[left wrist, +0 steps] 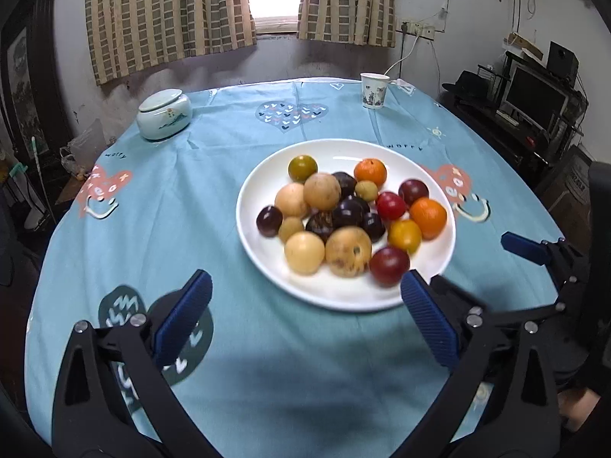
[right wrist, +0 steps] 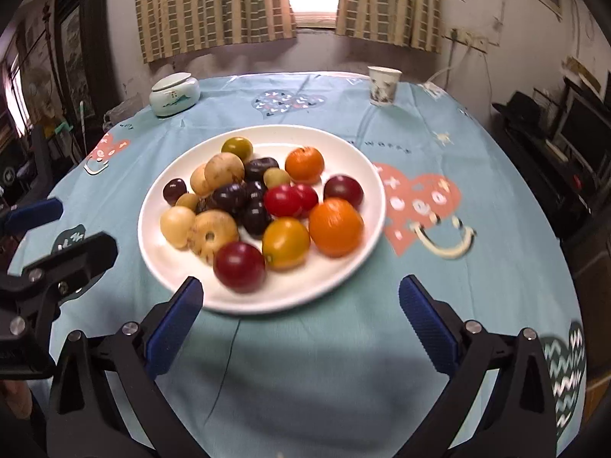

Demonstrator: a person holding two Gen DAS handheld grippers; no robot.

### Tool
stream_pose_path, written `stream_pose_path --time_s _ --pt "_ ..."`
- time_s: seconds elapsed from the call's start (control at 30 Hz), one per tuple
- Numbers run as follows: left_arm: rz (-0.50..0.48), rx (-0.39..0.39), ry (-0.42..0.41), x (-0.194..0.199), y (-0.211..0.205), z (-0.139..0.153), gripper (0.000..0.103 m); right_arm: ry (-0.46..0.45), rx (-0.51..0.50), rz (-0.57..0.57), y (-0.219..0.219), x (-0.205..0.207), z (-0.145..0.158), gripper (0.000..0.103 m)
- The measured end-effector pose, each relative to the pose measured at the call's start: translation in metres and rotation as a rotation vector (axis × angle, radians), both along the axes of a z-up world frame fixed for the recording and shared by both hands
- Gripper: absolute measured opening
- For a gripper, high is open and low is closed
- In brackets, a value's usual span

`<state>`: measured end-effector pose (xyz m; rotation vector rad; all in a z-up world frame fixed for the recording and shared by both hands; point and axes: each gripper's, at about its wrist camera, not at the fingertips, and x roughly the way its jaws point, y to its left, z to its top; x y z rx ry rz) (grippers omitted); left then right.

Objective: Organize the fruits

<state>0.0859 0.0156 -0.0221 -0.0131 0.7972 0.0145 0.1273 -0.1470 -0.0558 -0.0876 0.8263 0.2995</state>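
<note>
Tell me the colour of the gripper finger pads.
Blue, ribbed pads on black fingers; clearest in the right wrist view.

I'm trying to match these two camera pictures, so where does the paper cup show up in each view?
Left wrist view: the paper cup stands at the table's far edge, upper right of centre, beyond the white plate.
Right wrist view: the paper cup is again at the far edge, upper right.
Shared landmark: the lidded ceramic jar at far left.

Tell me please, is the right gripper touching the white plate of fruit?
Apart. In the right wrist view, the right gripper is open and empty; its fingertips stop short of the white plate, nothing between them.
</note>
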Motion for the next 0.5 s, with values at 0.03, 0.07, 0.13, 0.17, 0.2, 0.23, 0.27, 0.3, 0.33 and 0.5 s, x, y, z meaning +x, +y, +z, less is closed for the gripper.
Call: stream_pose_path --time_s 0.03,0.07,0.13,0.17,0.2,0.23,0.27,0.3,0.33,0.5 --pt "-0.001 -0.015 0.005 -0.008 0.001 -0.002 0.101 0.007 0.001 -0.011 -0.004 -0.006 -0.001 0.102" --pt "-0.003 -0.024 0.018 -0.013 0.001 -0.004 0.101 0.016 0.005 -0.024 -0.008 -0.012 -0.002 0.102" --pt "-0.023 -0.040 0.045 -0.021 0.001 -0.009 0.101 0.030 0.014 -0.038 -0.014 -0.021 -0.002 0.102" --pt "-0.024 -0.039 0.046 -0.025 0.001 -0.010 0.101 0.035 0.016 -0.045 -0.016 -0.024 -0.002 0.102" --pt "-0.019 -0.037 0.045 -0.029 0.002 -0.011 0.101 0.035 0.014 -0.053 -0.018 -0.028 -0.002 0.102" --pt "-0.016 -0.042 0.045 -0.032 0.002 -0.012 0.101 0.035 0.010 -0.057 -0.019 -0.032 -0.003 0.102" --pt "-0.015 -0.051 0.046 -0.035 0.003 -0.012 0.101 0.037 0.007 -0.060 -0.020 -0.034 -0.002 0.102" --pt "-0.013 -0.060 0.047 -0.037 0.004 -0.012 0.101 0.038 0.007 -0.061 -0.020 -0.037 -0.002 0.102" --pt "-0.009 -0.064 0.045 -0.040 0.005 -0.012 0.101 0.038 0.008 -0.061 -0.021 -0.039 -0.002 0.102" --pt "-0.005 -0.057 0.029 -0.049 0.006 -0.008 0.101 0.034 0.012 -0.056 -0.021 -0.046 -0.001 0.102"
